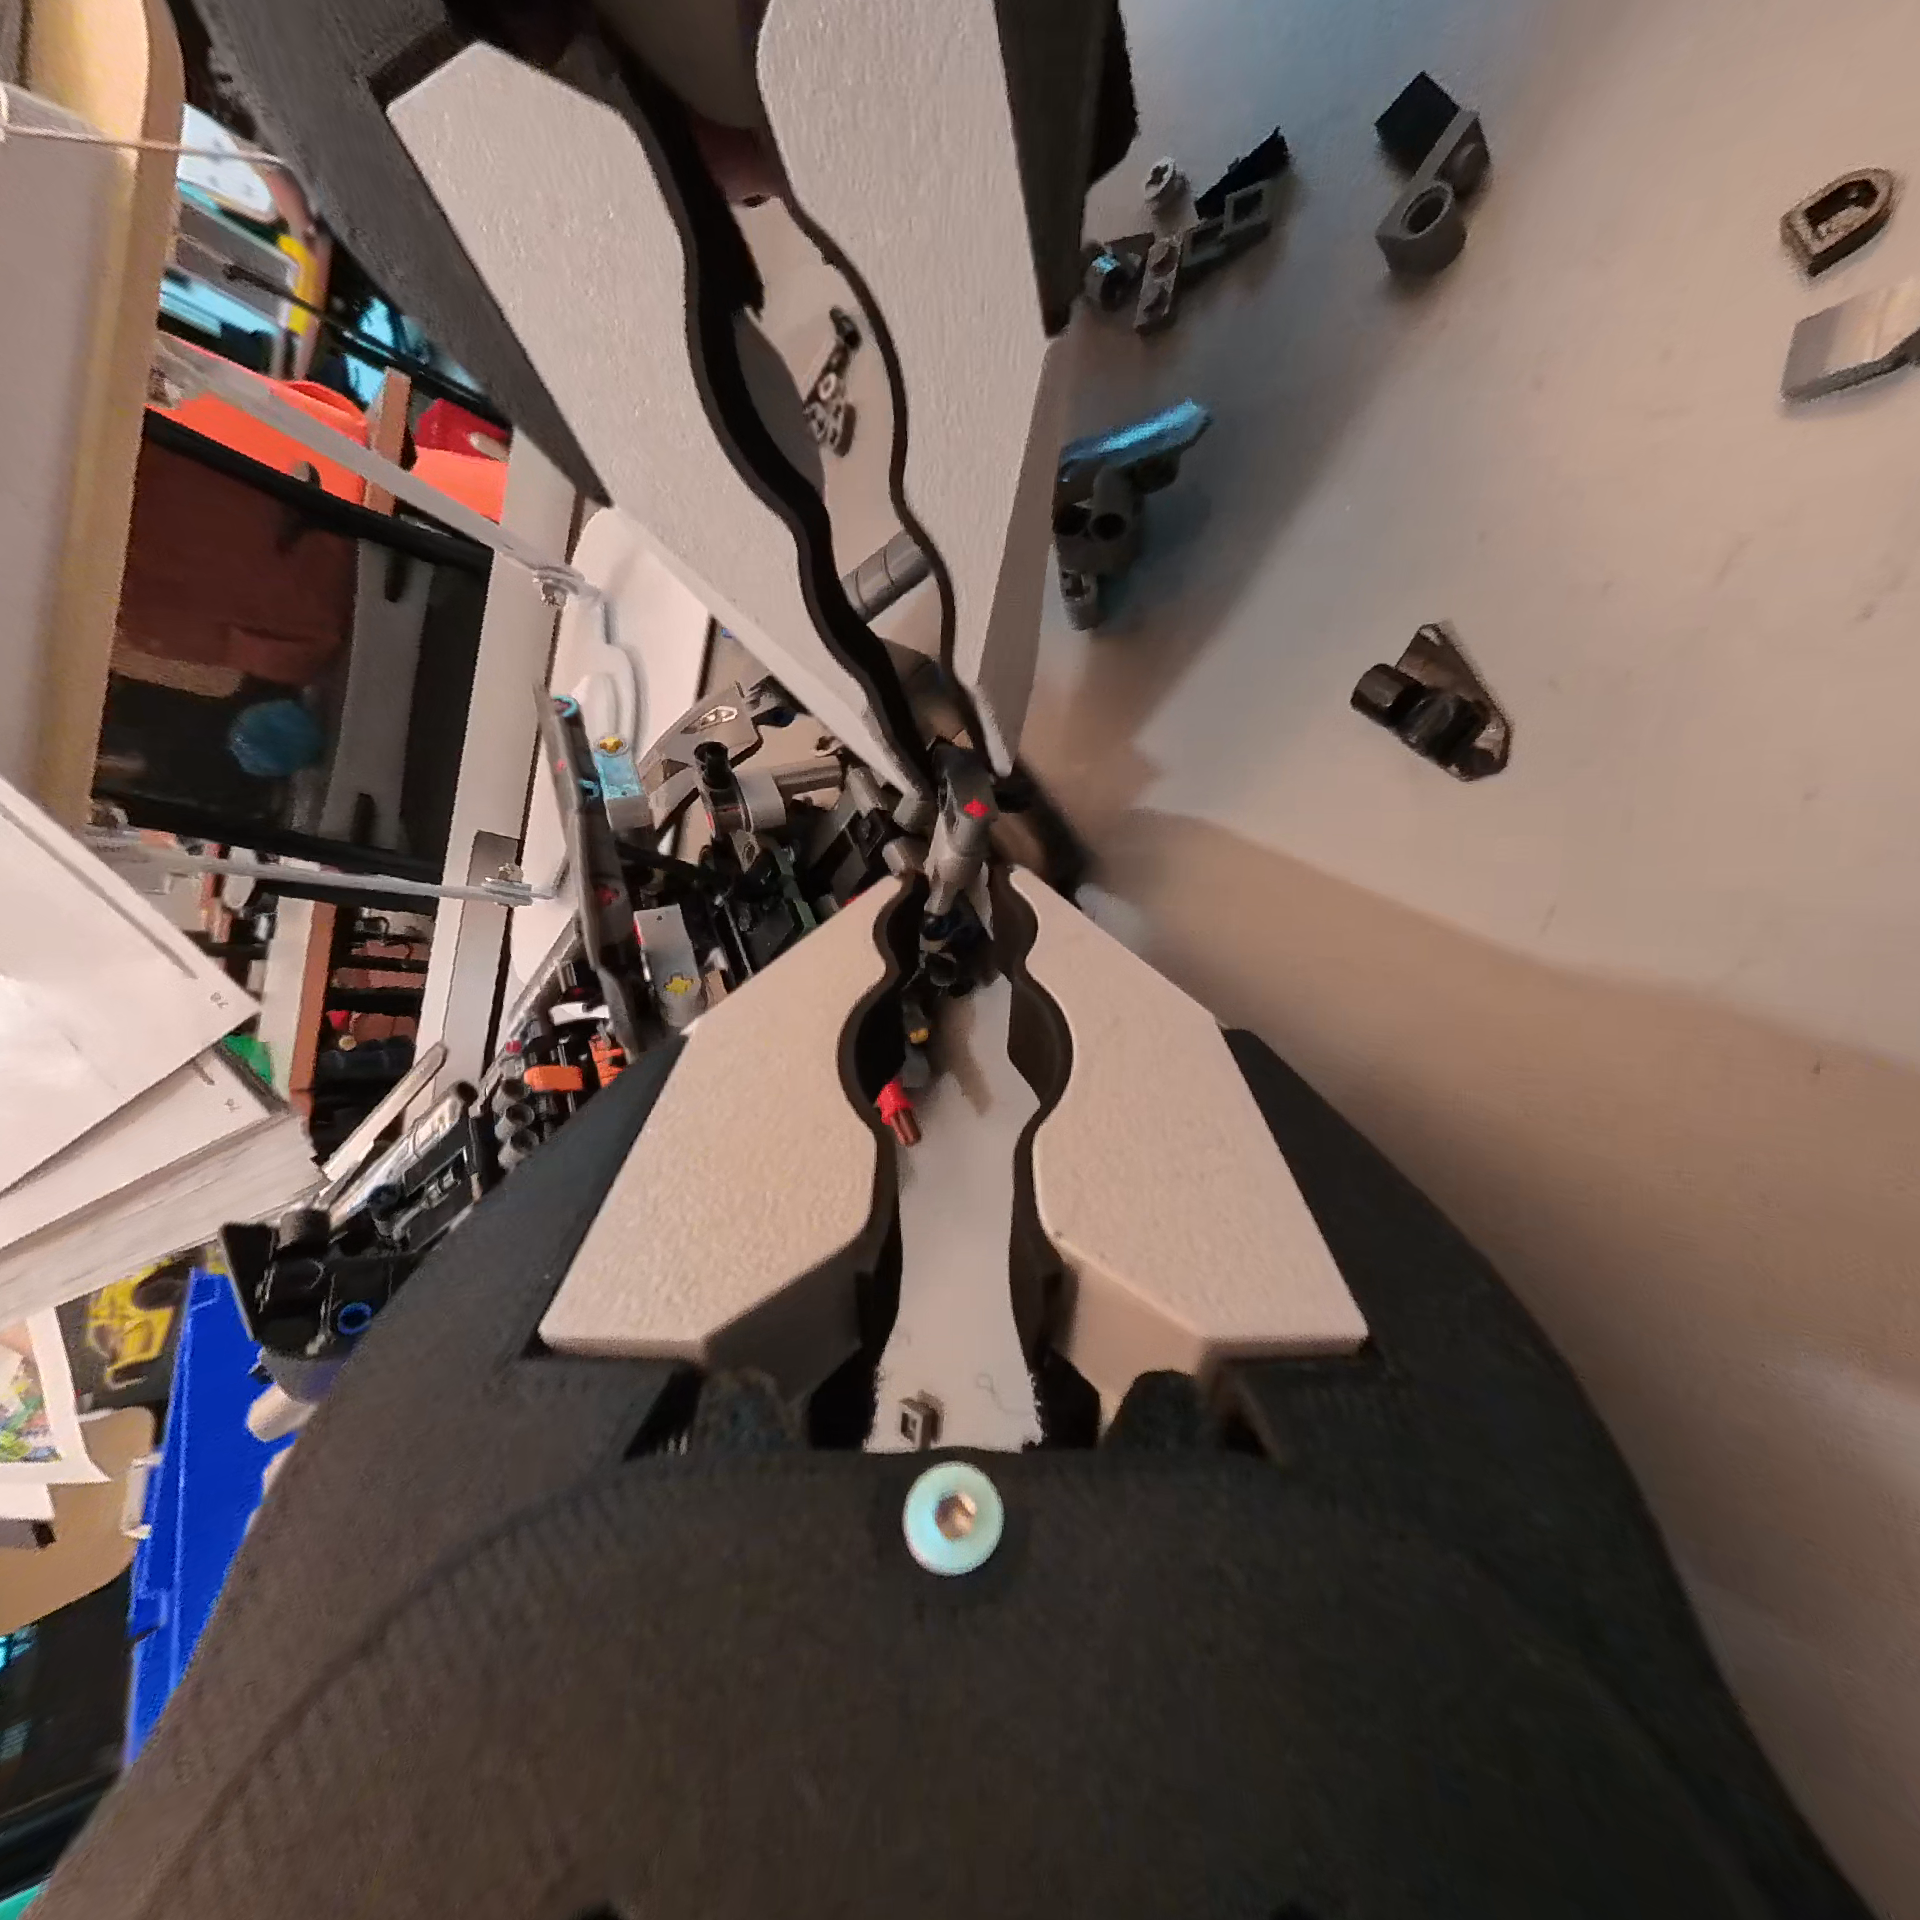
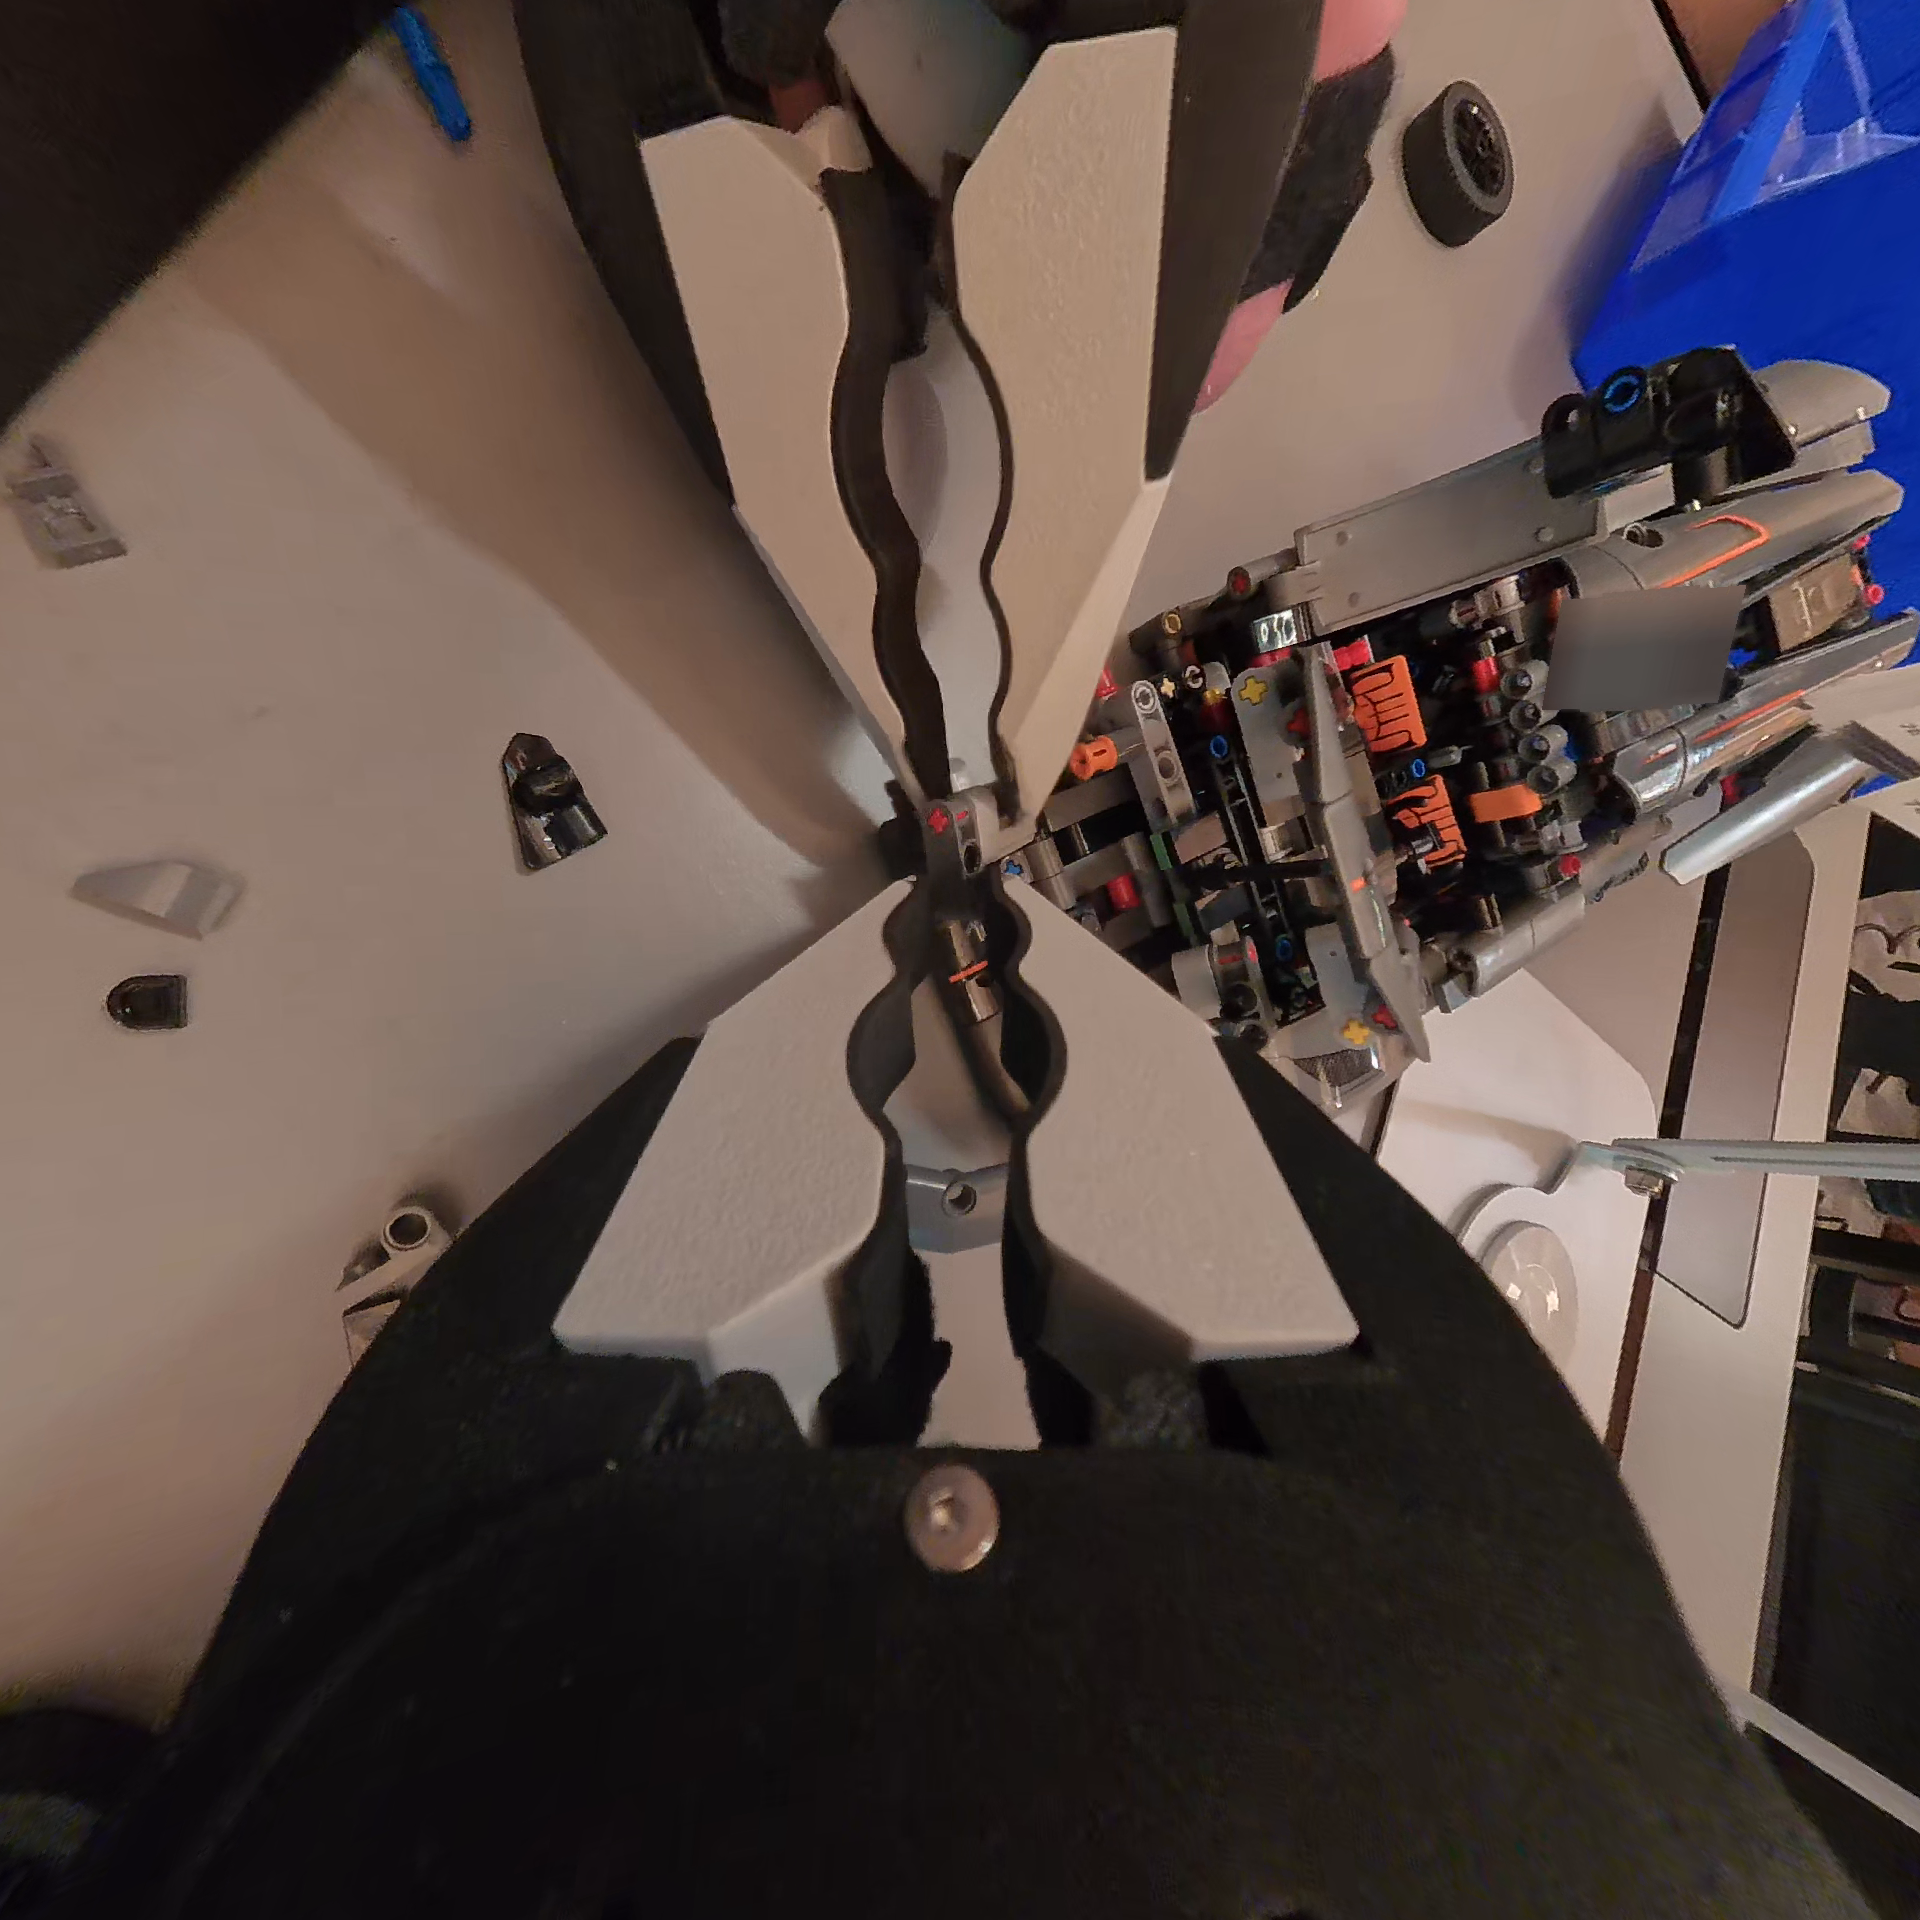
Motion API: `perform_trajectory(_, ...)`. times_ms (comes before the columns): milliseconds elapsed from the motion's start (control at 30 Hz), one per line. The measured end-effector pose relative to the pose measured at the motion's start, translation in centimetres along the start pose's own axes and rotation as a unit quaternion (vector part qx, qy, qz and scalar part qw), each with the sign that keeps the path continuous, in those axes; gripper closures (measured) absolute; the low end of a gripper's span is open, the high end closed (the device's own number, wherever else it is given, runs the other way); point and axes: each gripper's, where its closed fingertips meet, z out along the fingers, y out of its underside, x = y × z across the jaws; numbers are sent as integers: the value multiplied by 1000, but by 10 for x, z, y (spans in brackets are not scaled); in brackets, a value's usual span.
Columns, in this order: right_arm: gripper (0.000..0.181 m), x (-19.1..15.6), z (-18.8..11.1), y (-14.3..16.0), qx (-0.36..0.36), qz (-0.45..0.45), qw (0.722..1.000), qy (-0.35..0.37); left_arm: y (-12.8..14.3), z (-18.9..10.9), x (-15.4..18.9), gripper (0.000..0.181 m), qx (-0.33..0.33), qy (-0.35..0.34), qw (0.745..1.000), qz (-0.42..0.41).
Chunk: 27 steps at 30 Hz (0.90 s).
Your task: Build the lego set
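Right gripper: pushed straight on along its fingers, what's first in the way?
The left gripper, tip to tip with the right gripper, both pinching a small grey connector assembly. Nothing else seems nearer, though depth is unclear.

A hobby workroom: crowded storage shelves (image 1: 260,582), a blue bin (image 2: 1787,239), loose bricks on a white table (image 1: 1558,520).

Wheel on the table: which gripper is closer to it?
Left. The left gripper comes in from the wheel's side, its body passing right beside it; the right gripper faces it across the grey piece, farther away.
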Motion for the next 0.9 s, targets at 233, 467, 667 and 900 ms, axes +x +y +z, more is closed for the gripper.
perform_trajectory(233, 175, 0, 0, 0, 2, 5, 1000, 2, -1, 1, 0, 176, -4, -8, 1000, 14)
perform_trajectory(467, 175, 1, 1, -1, 7, 9, 1000, 3, -1, 0, 0, 176, -6, -10, 1000, 20)
perform_trajectory(667, 175, 1, 0, -2, 12, 9, 1000, 6, -1, 0, 0, 177, -6, -13, 1000, 20)
perform_trajectory(900, 174, 3, -3, -5, 26, 10, 1000, 7, -1, 0, -1, 177, -1, -11, 1000, 3)
